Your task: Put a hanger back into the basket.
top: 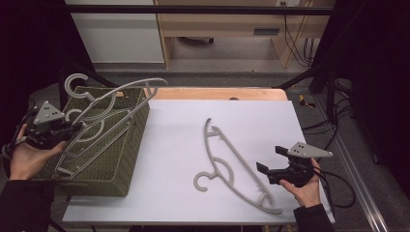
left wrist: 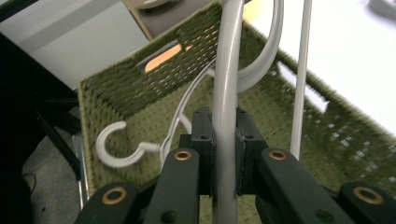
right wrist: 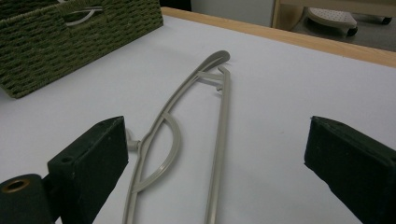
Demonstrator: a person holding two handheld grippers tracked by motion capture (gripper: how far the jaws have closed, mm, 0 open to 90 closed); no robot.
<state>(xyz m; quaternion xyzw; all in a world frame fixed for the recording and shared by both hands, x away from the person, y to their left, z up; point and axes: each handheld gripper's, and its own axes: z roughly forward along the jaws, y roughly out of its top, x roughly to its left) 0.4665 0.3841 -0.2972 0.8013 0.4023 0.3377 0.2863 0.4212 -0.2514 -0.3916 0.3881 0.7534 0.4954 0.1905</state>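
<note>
A green woven basket (top: pixel 123 164) stands at the table's left. My left gripper (top: pixel 67 130) is shut on a grey plastic hanger (top: pixel 116 99) and holds it over the basket, one end reaching past the basket's far rim. The left gripper view has the hanger's bar (left wrist: pixel 227 93) clamped between the pads, with the basket (left wrist: pixel 140 84) beneath. Another hanger's hook (left wrist: pixel 116 149) lies inside the basket. A second grey hanger (top: pixel 227 162) lies flat on the white table. My right gripper (top: pixel 265 162) hovers open at its near right end, jaws wide around the hanger (right wrist: pixel 187 121).
The white table top (top: pixel 270 125) has a wooden strip (top: pixel 217 93) along its far edge. A wooden desk and a white cabinet stand beyond on the floor. Cables trail off the table's right side. The basket's corner (right wrist: pixel 70 37) appears in the right gripper view.
</note>
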